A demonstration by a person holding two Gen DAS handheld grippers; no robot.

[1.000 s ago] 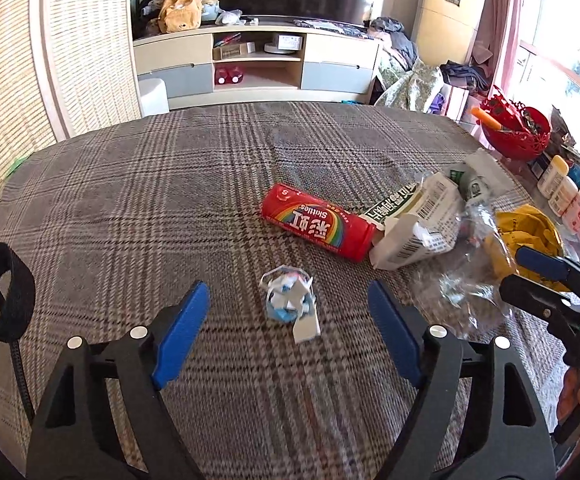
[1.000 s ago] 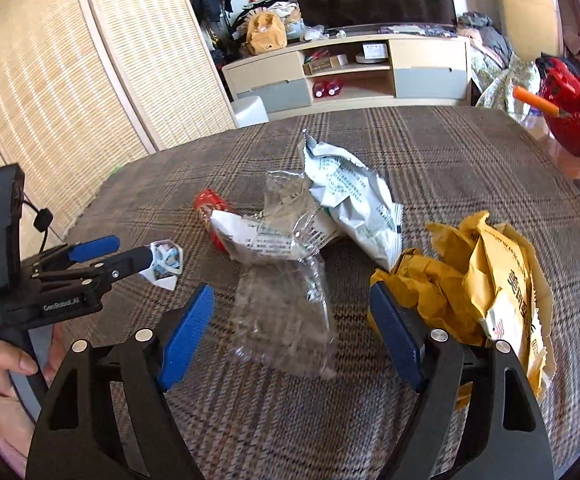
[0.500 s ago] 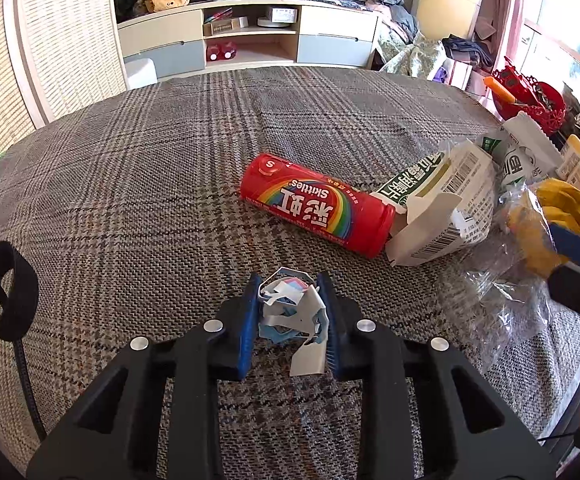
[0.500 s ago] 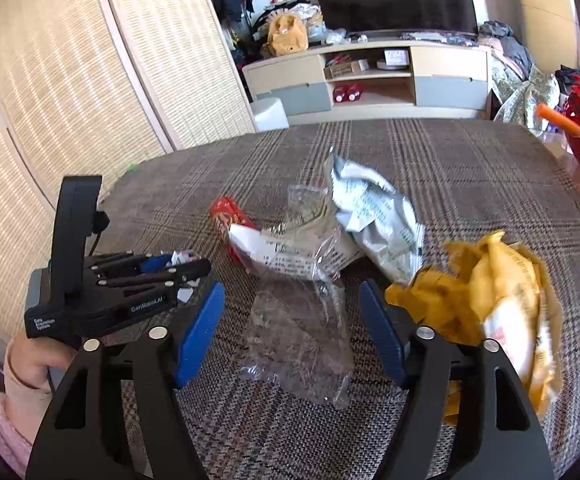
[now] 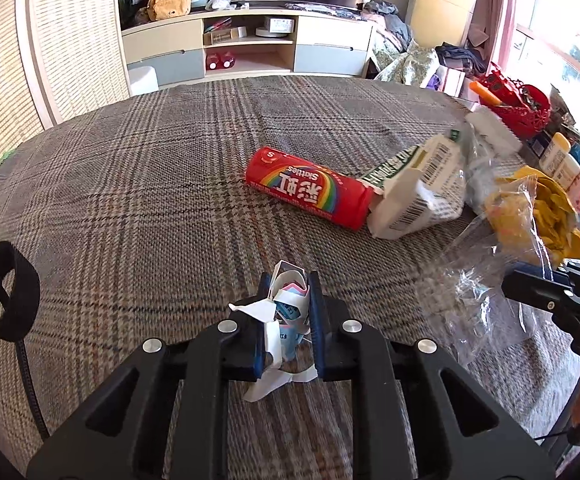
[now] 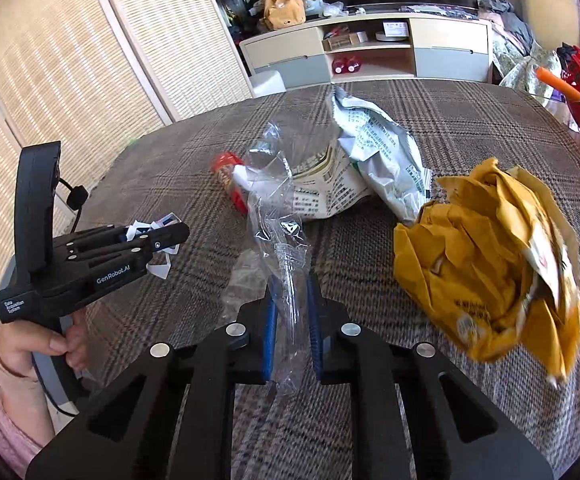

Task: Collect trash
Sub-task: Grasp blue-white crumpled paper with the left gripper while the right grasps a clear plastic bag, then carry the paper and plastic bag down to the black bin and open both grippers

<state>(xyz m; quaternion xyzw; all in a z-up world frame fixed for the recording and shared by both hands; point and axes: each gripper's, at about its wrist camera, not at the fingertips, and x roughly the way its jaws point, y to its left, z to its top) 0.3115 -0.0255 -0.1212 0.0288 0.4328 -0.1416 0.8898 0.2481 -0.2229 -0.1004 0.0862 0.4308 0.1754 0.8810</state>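
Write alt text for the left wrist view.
The left claw is closing on a crumpled white and blue paper scrap above a plaid tablecloth. Beyond it lie a red Skittles tube and a torn white package; at the right, the right claw pinches clear plastic wrap.

crumpled paper scrap (image 5: 286,312): pinched | clear plastic wrapper (image 6: 286,264): pinched | red candy tube (image 5: 310,192): lying flat

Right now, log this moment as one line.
left gripper: closing on crumpled paper scrap | right gripper: closing on clear plastic wrapper | red candy tube: on table
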